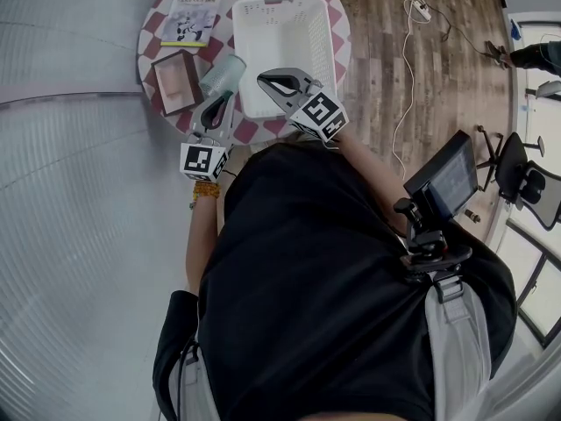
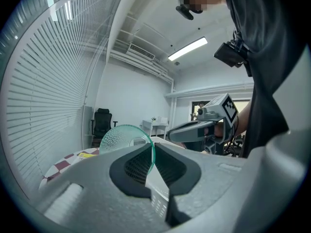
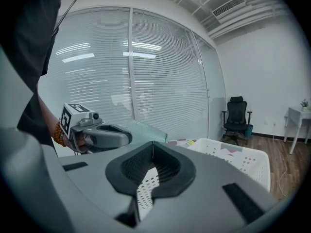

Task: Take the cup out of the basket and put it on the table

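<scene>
A pale green, see-through cup (image 1: 223, 74) hangs tilted just left of the white basket (image 1: 302, 11), over the checkered table (image 1: 337, 24). My left gripper (image 1: 216, 100) is shut on the cup's rim. In the left gripper view the rim of the cup (image 2: 121, 136) is pinched between the jaws of the left gripper (image 2: 153, 154). My right gripper (image 1: 270, 80) is over the basket's near edge, shut with nothing in it. In the right gripper view its jaws (image 3: 153, 149) meet, with the basket (image 3: 238, 161) beyond, and the left gripper (image 3: 99, 136) holds the cup (image 3: 146, 129).
A yellow-edged booklet (image 1: 195, 17) lies at the table's far left. A brown shallow box (image 1: 175, 82) sits left of the cup. The basket looks empty inside. A cable (image 1: 405, 77) runs over the wooden floor on the right.
</scene>
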Demonstrator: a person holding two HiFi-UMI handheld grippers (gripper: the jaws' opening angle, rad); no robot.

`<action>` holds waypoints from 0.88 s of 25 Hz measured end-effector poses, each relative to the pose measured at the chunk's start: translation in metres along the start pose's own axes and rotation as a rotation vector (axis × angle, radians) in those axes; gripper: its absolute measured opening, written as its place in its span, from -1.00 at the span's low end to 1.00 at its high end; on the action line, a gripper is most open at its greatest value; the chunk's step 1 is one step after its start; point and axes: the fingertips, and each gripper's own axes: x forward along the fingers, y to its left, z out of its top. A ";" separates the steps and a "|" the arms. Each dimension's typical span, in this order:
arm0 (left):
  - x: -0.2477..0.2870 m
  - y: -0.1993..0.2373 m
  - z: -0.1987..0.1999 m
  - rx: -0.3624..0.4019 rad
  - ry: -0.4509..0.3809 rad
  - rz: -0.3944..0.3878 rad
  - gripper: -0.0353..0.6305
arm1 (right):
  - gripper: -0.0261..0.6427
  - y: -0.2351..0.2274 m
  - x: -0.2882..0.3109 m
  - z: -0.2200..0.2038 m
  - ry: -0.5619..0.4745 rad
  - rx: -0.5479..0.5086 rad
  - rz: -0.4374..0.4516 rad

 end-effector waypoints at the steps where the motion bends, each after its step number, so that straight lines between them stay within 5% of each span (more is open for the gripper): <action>1: 0.001 0.000 -0.001 -0.001 0.000 0.000 -0.82 | -0.89 0.001 0.001 -0.001 0.003 0.002 0.004; 22: 0.009 -0.002 -0.007 0.002 0.013 -0.020 -0.82 | -0.89 0.004 0.005 -0.007 0.015 0.012 0.040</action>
